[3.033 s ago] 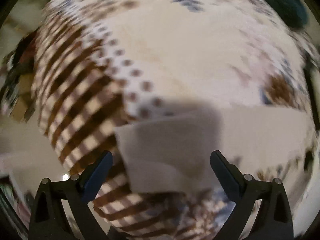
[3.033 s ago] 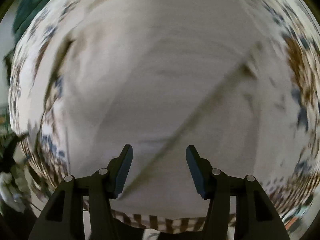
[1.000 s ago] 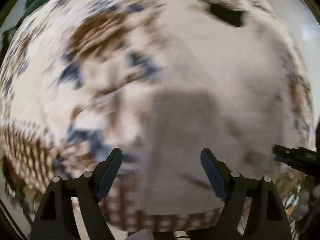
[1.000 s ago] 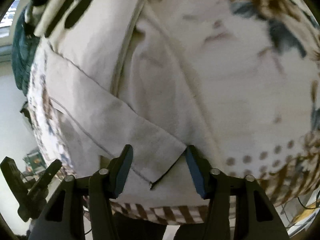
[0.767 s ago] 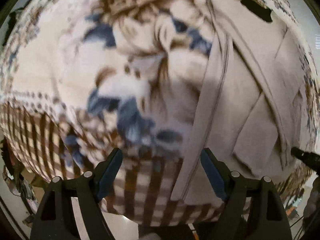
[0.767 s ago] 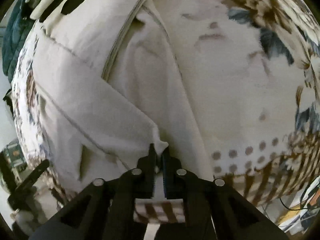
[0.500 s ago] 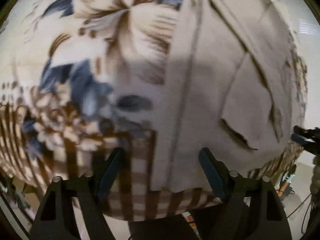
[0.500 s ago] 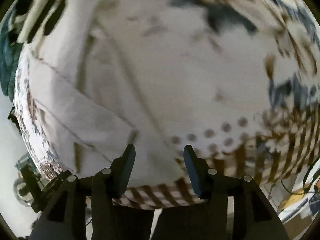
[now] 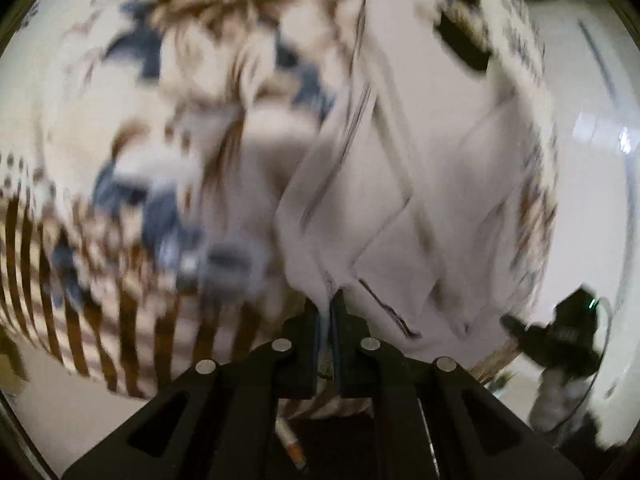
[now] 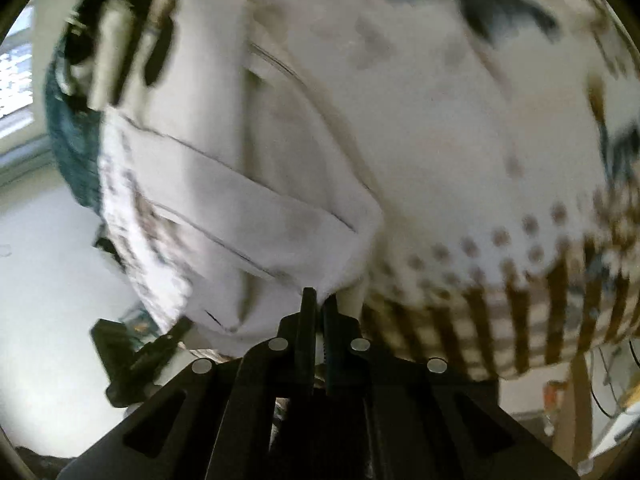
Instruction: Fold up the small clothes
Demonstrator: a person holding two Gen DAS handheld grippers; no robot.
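Note:
A pale grey-white garment lies on a table covered by a floral cloth. My left gripper is shut on the garment's near bottom corner, which bunches up between the jaws. The same garment shows in the right wrist view, folded in layers. My right gripper is shut on its near corner at the table's front. Both views are blurred by motion. The right gripper's black body shows at the right of the left wrist view, and the left gripper's body at the lower left of the right wrist view.
The tablecloth has a brown striped border along the near edge. A dark teal cloth and a black-and-white garment lie at the far end. A window is at far left.
Both grippers were open half a second ago; both have now shut on the garment's near corners. The views have shifted and blurred with the motion.

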